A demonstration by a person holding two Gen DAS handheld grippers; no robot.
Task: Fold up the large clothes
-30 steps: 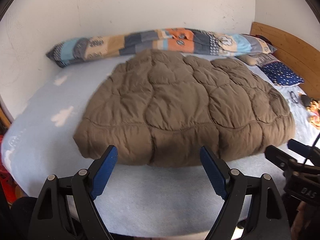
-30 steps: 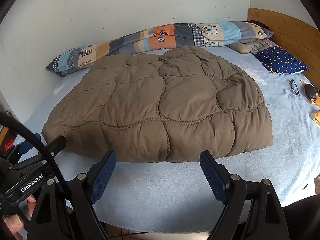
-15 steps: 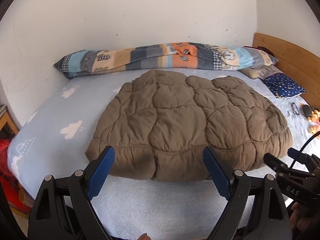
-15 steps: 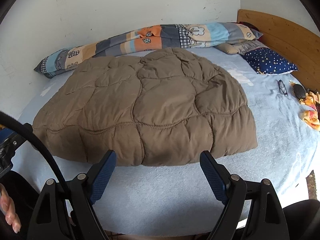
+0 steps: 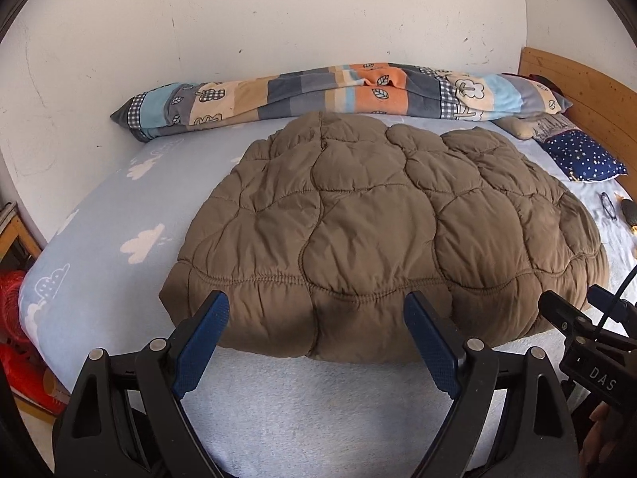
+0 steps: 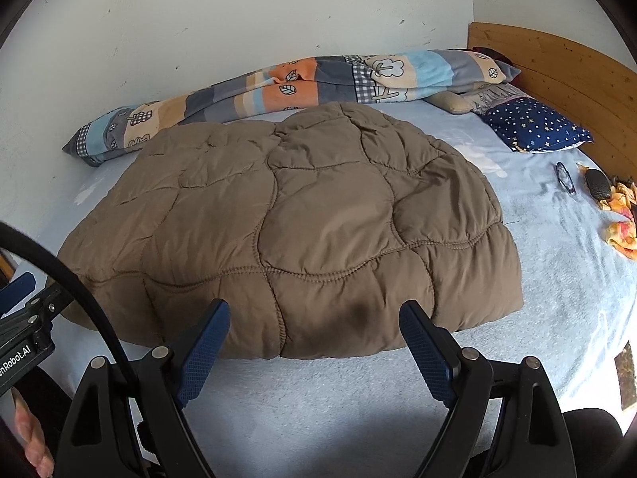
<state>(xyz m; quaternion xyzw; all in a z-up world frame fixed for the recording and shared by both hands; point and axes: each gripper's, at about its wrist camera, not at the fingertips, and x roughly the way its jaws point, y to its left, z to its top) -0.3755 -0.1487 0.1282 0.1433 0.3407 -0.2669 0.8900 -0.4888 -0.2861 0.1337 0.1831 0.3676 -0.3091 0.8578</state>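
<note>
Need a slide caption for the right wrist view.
Open right tool poised before the brown quilted garment lying on the blue bed.

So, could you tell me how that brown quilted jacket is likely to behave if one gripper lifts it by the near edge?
The brown quilted jacket looks puffy and soft, so it would probably droop rather than hold shape. Its padded bulk suggests it is light for its size. The near hem looks thick, so the open left gripper may need a wide bite.
</note>
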